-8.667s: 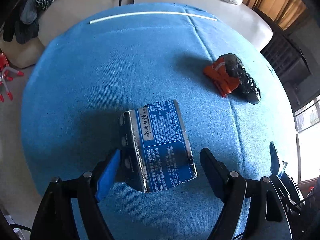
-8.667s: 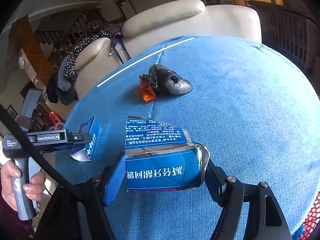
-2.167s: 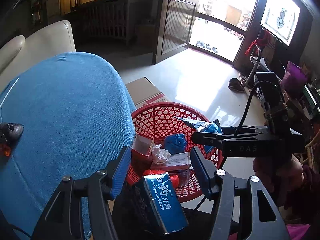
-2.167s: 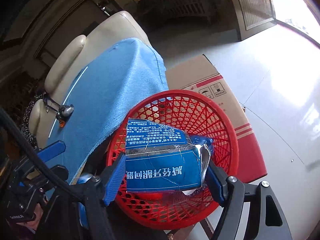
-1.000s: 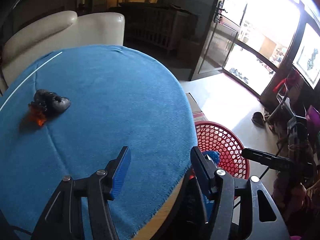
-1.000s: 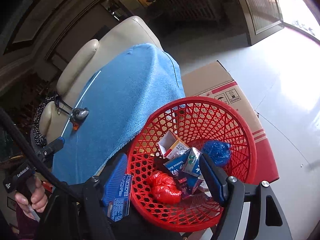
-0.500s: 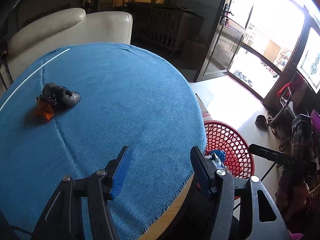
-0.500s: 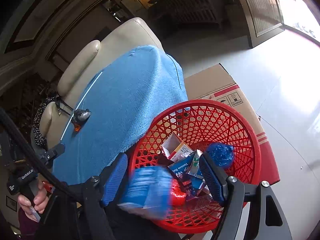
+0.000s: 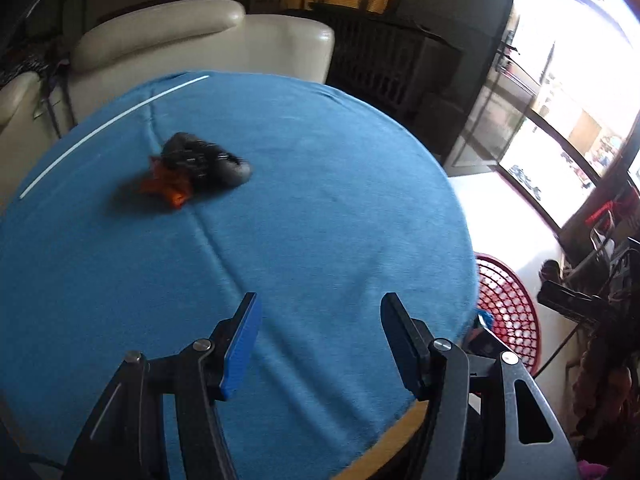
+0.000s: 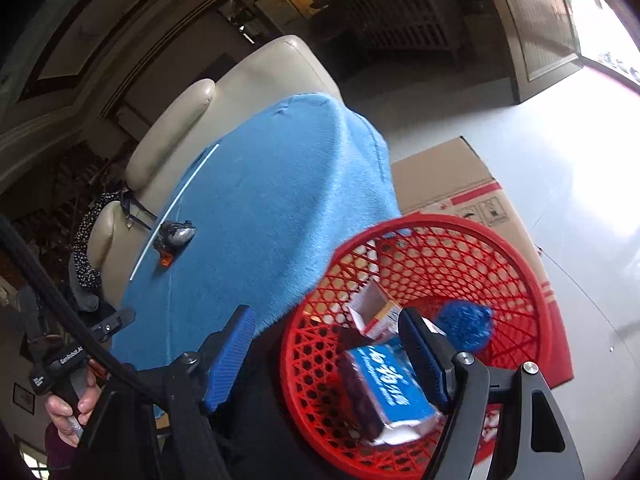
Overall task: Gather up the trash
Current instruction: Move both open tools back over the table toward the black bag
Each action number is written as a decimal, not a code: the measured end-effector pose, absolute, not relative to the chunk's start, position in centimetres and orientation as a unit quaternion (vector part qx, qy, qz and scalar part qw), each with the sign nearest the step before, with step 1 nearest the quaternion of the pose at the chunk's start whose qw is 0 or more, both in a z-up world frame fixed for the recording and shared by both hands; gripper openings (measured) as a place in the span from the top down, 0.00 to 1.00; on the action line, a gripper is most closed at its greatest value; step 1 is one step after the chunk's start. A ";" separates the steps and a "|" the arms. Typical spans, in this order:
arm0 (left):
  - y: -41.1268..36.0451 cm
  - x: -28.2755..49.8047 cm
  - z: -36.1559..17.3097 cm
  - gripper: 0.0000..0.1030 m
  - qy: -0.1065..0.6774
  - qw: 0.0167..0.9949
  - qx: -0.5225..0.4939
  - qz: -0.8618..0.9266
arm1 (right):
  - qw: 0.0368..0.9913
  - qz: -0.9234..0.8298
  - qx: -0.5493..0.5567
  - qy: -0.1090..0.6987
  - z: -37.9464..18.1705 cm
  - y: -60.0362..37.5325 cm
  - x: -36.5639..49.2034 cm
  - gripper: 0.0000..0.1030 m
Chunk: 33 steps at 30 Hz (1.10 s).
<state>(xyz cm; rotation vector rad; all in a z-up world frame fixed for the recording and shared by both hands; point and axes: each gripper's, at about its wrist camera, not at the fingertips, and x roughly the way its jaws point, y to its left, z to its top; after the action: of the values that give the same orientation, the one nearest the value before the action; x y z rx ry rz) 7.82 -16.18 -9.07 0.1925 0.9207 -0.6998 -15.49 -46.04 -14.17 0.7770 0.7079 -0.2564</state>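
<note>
The right gripper (image 10: 326, 354), jaws apart and empty, has just let its blue carton (image 10: 386, 386) fall into the red mesh basket (image 10: 532, 300) below, joining a small box and blue wad. The left gripper (image 9: 320, 344), also open and empty, now faces the black-and-orange wrapper (image 9: 196, 168) far ahead on the blue tablecloth (image 9: 320, 220).

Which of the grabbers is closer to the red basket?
Right. The right gripper hangs open just above the red basket, by its rim. The left gripper is over the blue tablecloth, the basket off to its side.
</note>
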 end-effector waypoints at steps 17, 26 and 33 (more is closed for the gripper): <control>-8.8 14.0 -10.9 0.38 0.440 0.869 0.086 -0.210 | 0.894 -0.013 0.266 0.361 -9.8 -39.3 -1.2 0.25; -6.0 16.3 -12.3 0.38 0.448 0.872 0.087 -0.177 | 0.898 0.038 0.212 0.384 -10.0 -34.7 10.6 0.25; -4.3 18.2 -12.7 0.38 0.456 0.871 0.081 -0.165 | 0.890 0.051 0.204 0.405 -12.0 -32.9 19.8 0.30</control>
<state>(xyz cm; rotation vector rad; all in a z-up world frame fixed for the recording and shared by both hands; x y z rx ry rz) 18.16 -4.31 -12.69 0.1704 0.9534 -0.3455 19.83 -32.93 -12.02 0.4235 0.8414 0.1065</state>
